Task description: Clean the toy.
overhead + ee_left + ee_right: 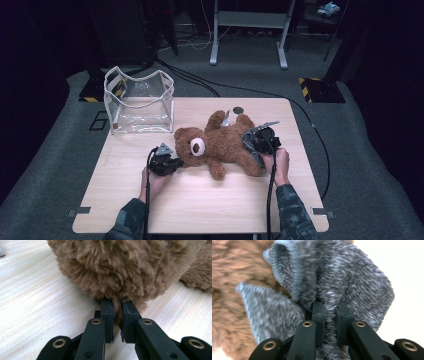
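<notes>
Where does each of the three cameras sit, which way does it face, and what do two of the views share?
High view: above the person's side, looking forward and down on the table; both forearms and grippers show.
Left gripper view: rides the left gripper, looking along its jaws, shut on the teddy bear fur.
Right gripper view: rides the right gripper, jaws shut on grey knit cloth by brown fur.
Shared: the bear appears in all three.

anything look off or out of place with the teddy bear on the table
Nothing is spilled or damaged. The teddy bear lies sprawled on its back rather than sitting. The right gripper pinches a bunched, crumpled grey knit cloth against its fur, while the left gripper pinches fur at its head.
</notes>
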Demonstrator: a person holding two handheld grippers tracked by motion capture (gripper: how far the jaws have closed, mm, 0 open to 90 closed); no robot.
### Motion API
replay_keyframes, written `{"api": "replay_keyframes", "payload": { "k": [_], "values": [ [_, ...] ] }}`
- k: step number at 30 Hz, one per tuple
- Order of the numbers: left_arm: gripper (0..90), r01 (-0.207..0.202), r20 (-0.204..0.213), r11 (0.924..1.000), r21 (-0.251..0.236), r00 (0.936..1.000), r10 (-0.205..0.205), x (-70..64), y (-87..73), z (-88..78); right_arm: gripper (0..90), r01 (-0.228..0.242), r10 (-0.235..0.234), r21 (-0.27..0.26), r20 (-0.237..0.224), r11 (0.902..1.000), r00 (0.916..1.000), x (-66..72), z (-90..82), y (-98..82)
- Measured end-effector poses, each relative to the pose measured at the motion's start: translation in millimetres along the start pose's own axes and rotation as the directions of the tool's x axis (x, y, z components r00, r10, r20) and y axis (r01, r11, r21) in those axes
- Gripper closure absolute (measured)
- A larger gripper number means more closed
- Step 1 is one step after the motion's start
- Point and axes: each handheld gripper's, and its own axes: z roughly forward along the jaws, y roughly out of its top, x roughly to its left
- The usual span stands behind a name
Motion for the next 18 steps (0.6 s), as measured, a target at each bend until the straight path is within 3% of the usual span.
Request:
{"api": "replay_keyframes", "payload": {
  "k": [4, 7, 9, 11, 14, 18],
  "values": [
    [81.9, 0.001, -0.007, 1.0000, -0.007, 1.0000, -0.001, -0.6, -0.3, 0.6, 80.6, -0.021, 0.020, -0.088, -0.015, 0.9959, 0.9997, 3.9, -25.3, 10.0],
    [81.9, 0.002, -0.008, 1.0000, -0.009, 1.0000, -0.002, -0.8, -0.4, 0.8, 80.4, 0.014, -0.019, -0.118, -0.045, 0.9929, 0.9988, 18.7, -36.5, 17.0],
    [82.0, 0.001, -0.009, 1.0000, -0.009, 1.0000, -0.001, -0.7, -0.3, 0.7, 80.4, 0.032, -0.039, -0.096, -0.067, 0.9949, 0.9970, 29.2, -33.2, 15.6],
    [82.0, 0.002, -0.008, 1.0000, -0.010, 1.0000, -0.002, -0.6, -0.4, 0.8, 80.5, 0.055, -0.058, -0.068, -0.049, 0.9961, 0.9971, 34.2, -25.8, 9.8],
    [82.0, 0.002, -0.009, 1.0000, -0.009, 1.0000, -0.002, -0.7, -0.4, 0.8, 80.7, 0.037, -0.039, -0.037, -0.050, 0.9987, 0.9980, 27.4, -16.7, -1.9],
    [81.9, 0.002, -0.009, 1.0000, -0.010, 1.0000, -0.002, -0.7, -0.4, 0.8, 80.8, 0.049, -0.049, 0.034, 0.004, 0.9982, 0.9988, 14.8, -9.9, -16.6]
  ]
}}
